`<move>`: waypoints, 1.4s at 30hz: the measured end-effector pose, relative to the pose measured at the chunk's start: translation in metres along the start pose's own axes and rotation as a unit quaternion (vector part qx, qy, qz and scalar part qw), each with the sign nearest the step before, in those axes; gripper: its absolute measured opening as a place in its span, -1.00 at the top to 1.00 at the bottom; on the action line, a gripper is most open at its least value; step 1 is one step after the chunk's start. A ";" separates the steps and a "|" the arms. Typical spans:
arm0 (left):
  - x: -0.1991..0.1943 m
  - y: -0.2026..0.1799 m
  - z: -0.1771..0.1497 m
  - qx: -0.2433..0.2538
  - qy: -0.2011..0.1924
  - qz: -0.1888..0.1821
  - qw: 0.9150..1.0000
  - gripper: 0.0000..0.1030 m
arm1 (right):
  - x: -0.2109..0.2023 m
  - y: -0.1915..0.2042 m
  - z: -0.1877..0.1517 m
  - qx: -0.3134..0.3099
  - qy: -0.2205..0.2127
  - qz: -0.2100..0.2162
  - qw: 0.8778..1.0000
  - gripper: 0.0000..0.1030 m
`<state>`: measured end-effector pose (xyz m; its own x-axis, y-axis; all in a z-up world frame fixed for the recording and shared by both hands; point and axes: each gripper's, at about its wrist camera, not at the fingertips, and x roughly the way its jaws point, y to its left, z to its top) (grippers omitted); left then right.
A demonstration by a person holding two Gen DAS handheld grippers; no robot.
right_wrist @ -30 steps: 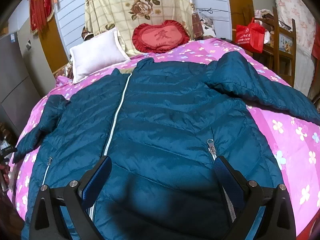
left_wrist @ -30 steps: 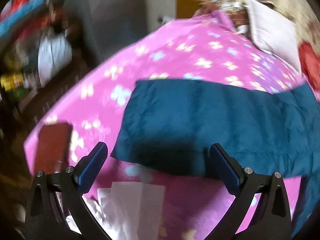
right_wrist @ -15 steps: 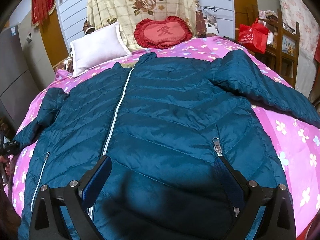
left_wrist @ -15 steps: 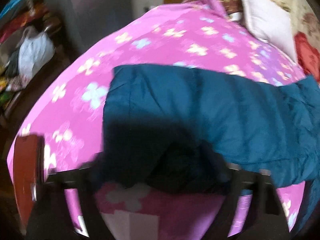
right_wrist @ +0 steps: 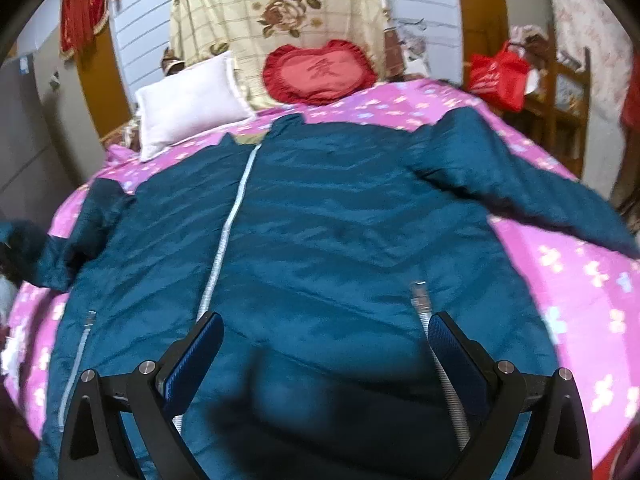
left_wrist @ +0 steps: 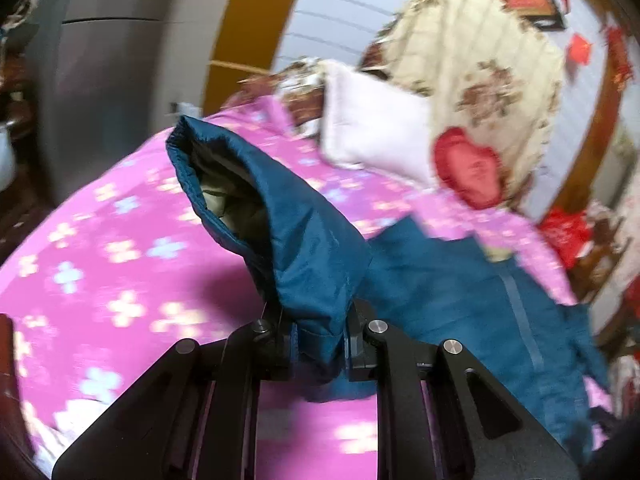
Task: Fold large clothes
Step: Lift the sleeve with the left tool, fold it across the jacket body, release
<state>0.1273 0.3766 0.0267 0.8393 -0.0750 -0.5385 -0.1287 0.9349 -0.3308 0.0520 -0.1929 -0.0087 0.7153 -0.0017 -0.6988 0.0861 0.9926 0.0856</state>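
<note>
A large teal puffer jacket [right_wrist: 320, 232] lies front up, zipped, on the pink flowered bedspread [right_wrist: 580, 280]. In the left wrist view my left gripper [left_wrist: 320, 340] has its jaws closing tight on the jacket's sleeve [left_wrist: 296, 232] near the cuff. The sleeve is lifted off the bed, its cuff opening standing up and facing the camera. That raised sleeve [right_wrist: 48, 256] also shows at the far left of the right wrist view. My right gripper [right_wrist: 324, 340] hangs open over the jacket's lower front, nothing between its blue pads. The other sleeve [right_wrist: 540, 200] stretches out to the right.
A white pillow [right_wrist: 188, 96] and a red heart cushion [right_wrist: 320, 72] lean at the head of the bed. A red bag [right_wrist: 496, 76] and wooden furniture [right_wrist: 568, 116] stand to the right. A grey cabinet [left_wrist: 100, 80] stands left of the bed.
My left gripper went from open above the flat sleeve to shut on its end. It then lifted the sleeve and swung toward the head of the bed. The right gripper stayed put.
</note>
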 end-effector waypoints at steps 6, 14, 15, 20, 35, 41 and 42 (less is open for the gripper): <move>-0.004 -0.082 0.008 0.022 -0.003 -0.082 0.996 0.73 | -0.010 -0.025 0.000 0.010 -0.003 -0.063 0.998 -0.97; -0.003 -0.227 0.021 0.060 -0.003 -0.202 0.977 0.73 | -0.020 -0.059 0.001 0.025 0.000 -0.094 0.995 -0.97; -0.003 -0.248 0.023 0.067 -0.003 -0.219 0.973 0.73 | -0.019 -0.063 0.000 0.030 0.005 -0.094 0.995 -0.97; 0.015 -0.328 0.021 0.083 0.016 -0.293 0.952 0.73 | -0.019 -0.078 -0.008 0.011 0.023 -0.103 0.994 -0.97; 0.160 -0.404 -0.102 0.060 0.163 -0.266 0.948 0.71 | -0.020 -0.134 -0.024 0.050 0.054 -0.078 0.994 -0.97; 0.169 -0.424 -0.129 0.068 0.208 -0.273 0.937 -0.09 | -0.015 -0.139 -0.026 0.062 0.066 -0.072 0.993 -0.97; 0.167 -0.427 -0.131 0.069 0.210 -0.276 0.935 -0.16 | -0.014 -0.139 -0.027 0.062 0.068 -0.072 0.993 -0.97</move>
<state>0.2531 -0.0807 -0.0230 0.4722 -0.6615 -0.5826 0.3561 0.7477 -0.5604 0.0114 -0.3273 -0.0298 0.5905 -0.1183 -0.7983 0.2718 0.9605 0.0588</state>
